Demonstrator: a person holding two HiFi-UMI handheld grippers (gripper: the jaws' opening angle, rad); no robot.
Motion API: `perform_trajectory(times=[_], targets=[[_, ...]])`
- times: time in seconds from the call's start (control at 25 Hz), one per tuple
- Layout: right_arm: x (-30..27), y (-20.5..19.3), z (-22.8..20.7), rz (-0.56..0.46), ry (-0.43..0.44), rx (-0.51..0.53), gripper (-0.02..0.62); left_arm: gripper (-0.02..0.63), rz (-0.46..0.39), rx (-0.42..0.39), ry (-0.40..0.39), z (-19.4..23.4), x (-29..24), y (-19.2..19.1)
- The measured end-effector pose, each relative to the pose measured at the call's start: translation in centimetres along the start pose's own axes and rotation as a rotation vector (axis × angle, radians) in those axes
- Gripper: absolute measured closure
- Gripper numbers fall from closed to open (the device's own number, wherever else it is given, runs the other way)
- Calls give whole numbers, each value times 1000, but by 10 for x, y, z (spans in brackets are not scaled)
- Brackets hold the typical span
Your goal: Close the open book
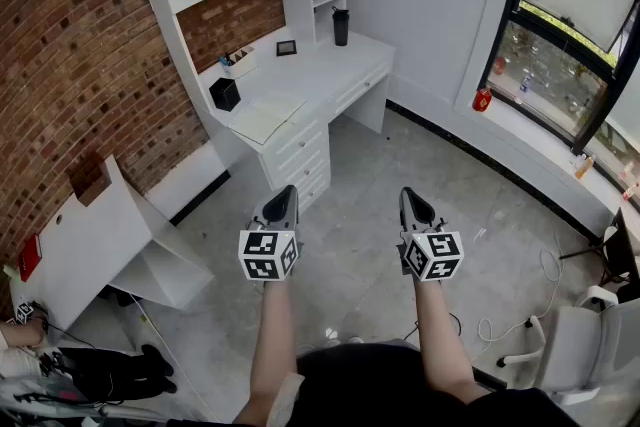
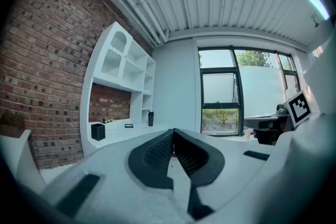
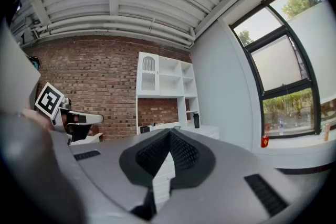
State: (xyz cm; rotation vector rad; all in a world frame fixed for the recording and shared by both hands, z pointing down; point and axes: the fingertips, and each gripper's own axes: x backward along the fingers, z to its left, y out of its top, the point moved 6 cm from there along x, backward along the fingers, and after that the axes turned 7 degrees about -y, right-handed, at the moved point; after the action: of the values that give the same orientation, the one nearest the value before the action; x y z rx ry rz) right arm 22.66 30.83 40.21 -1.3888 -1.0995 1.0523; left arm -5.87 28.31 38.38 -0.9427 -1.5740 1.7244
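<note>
Pale, flat open book (image 1: 266,116) lies on the white desk with drawers (image 1: 335,63), near its front edge, its spread running roughly 8-to-2 o'clock in the head view. Left gripper (image 1: 284,198): jaws clenched together on nothing, held about level; book at about 12 o'clock, well apart. Right gripper (image 1: 411,200): likewise pinched together and empty; book at about 10 o'clock. Judgement: left is nearer, and closing has not begun; the approach to the desk comes first.
</note>
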Motion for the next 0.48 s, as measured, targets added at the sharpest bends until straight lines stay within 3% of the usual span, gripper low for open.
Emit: perform_trajectory(times=[0.48], targets=[[0,-2,5,5,-4,-29,598,597,19,20,-8,2,2,-9]])
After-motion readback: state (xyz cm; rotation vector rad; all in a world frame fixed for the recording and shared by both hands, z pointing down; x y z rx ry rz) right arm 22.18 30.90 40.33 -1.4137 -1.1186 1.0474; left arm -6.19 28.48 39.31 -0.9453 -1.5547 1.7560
